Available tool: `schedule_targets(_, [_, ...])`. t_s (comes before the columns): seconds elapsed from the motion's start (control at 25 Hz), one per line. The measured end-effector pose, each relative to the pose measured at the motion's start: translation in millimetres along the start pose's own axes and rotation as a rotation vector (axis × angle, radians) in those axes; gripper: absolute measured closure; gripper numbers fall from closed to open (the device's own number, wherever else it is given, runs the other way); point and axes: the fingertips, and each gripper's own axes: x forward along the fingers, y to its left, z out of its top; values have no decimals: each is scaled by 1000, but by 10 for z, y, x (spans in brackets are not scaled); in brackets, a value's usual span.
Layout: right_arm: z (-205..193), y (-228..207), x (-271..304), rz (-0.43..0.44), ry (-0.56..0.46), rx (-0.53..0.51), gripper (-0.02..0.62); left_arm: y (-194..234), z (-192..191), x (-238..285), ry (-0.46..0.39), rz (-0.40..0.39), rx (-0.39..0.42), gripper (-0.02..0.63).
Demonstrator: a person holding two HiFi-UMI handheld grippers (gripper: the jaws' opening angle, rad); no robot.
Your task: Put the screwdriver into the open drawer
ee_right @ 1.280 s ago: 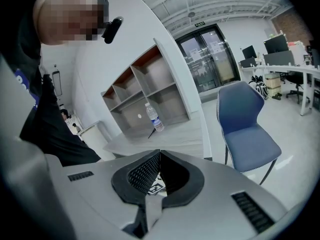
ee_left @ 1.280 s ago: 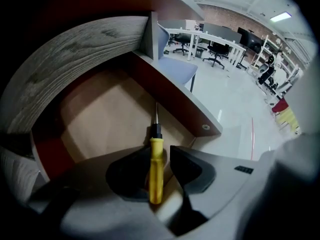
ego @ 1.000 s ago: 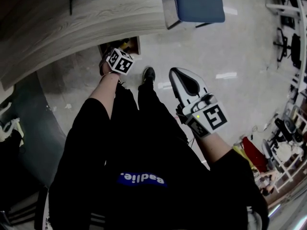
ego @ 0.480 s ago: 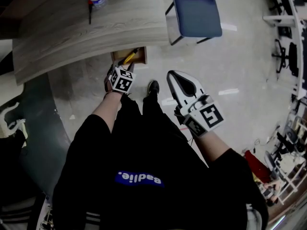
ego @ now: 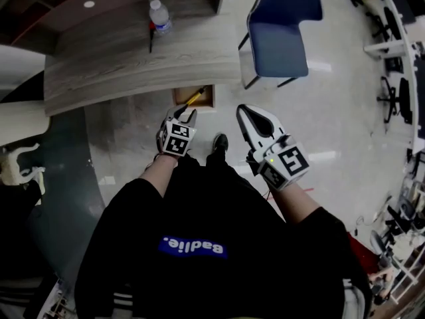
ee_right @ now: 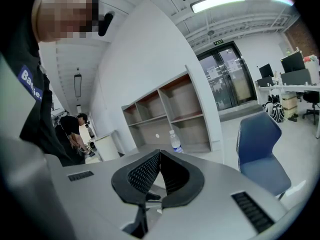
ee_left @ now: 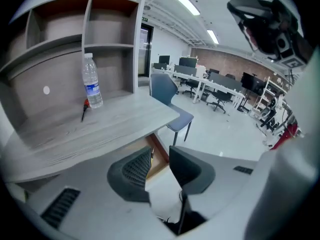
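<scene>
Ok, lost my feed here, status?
Left gripper empty, jaws closing. Right gripper shut, empty. Yellow screwdriver lies in open drawer. Nothing blocking.

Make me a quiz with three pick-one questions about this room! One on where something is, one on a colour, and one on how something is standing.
1. Where is the yellow screwdriver?
A) on a shelf
B) in the open drawer
C) on the floor

2. What colour is the chair?
A) blue
B) red
C) green

3. How is the water bottle on the desk?
A) lying on its side
B) standing upright
C) upside down

Answers:
1 B: the head view shows it lying inside the drawer pulled out from under the desk.
2 A: its seat and back look blue in the head view and in both gripper views.
3 B: in the left gripper view it stands on its base with the cap on top.
</scene>
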Motion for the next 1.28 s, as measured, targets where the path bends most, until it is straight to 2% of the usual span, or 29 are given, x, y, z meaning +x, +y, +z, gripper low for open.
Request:
schedule_targets(0.28, [153,57,11,8,-21,-28,566,-76,571,-576,-100,-5,-32,509])
schedule_targets(0.6, [208,207,51,30,-26,-45,566,-218,1210,-1210,-272,-68,-60,545])
schedule_targets(1.04, [222,412,12,42,-12,-55,566,-437,1779,-2015,-403,-115,-20,577])
schedule_targets(1.28, [154,537,58,81,16,-60,566,-544,1879,-2192,-432,-168,-32,588])
